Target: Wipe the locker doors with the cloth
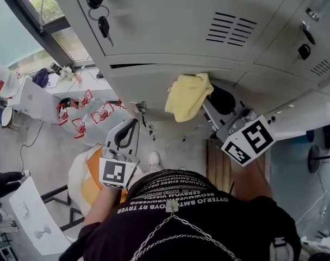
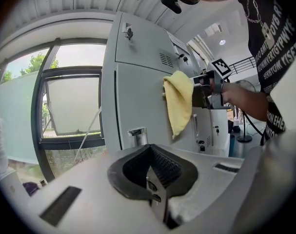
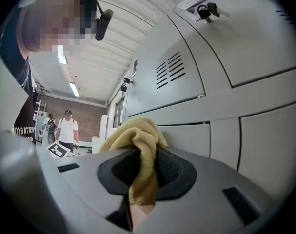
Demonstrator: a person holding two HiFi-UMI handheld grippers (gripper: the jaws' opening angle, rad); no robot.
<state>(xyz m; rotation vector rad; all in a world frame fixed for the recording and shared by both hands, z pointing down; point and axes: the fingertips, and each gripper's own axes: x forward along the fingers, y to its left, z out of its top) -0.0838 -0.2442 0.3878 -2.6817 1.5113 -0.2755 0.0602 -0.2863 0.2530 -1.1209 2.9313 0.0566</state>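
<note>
Jaws: right gripper [image 1: 209, 98] clenched on yellow cloth [image 1: 187, 95] at locker door [image 1: 143, 88]; left gripper [image 1: 131, 128] jaws together, empty.

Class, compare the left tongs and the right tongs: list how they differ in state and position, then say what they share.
1. The right tongs are shut on the yellow cloth; the left tongs are shut on nothing.
2. The right tongs are at the locker door with the cloth; the left tongs are held back from it, nearer the person's body.
Shared: both are grey, and each carries a marker cube.
</note>
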